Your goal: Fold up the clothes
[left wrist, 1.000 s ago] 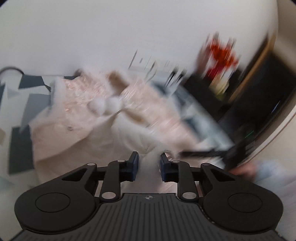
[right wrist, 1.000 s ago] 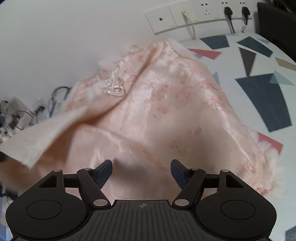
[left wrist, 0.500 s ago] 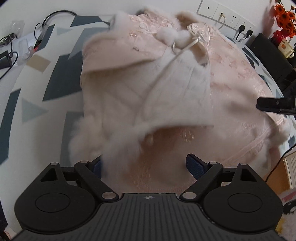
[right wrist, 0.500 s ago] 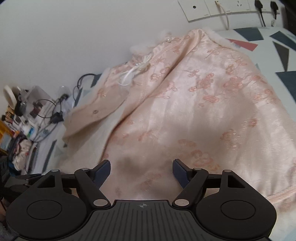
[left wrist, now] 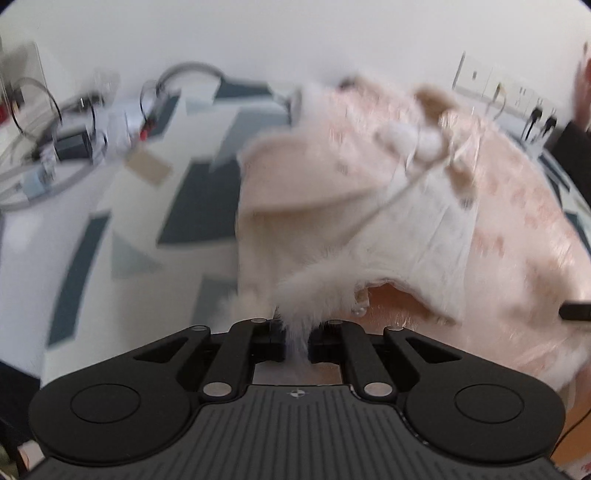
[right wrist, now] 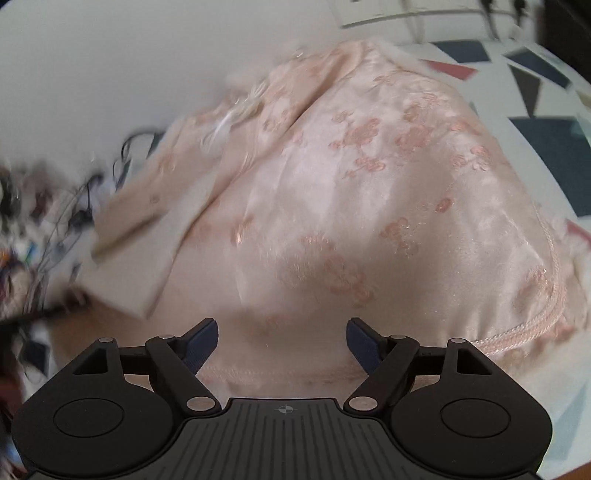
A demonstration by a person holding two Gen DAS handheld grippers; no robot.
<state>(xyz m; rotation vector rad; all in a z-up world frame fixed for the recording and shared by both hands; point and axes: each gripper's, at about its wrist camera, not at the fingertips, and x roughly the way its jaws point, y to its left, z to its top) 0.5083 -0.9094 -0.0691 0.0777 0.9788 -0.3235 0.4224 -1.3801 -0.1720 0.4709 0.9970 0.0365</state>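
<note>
Dropped lower, left tool [left wrist: 296,341] closing on pink garment's [left wrist: 406,229] furry trim [left wrist: 314,291].

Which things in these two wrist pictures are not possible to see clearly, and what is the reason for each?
- Left wrist view: cables and small items on the table are smeared by motion blur; not identifiable.
- Left wrist view: the left gripper is closing on the jacket's fur trim; fur hides the pad contact.
- Right wrist view: the pink jacket near hem is hidden behind the right gripper, its jaws opening.
- Right wrist view: wall sockets are cut by the top edge.

Left gripper [left wrist: 297,341] has closed on the garment's [left wrist: 369,229] fur trim [left wrist: 314,291].
</note>
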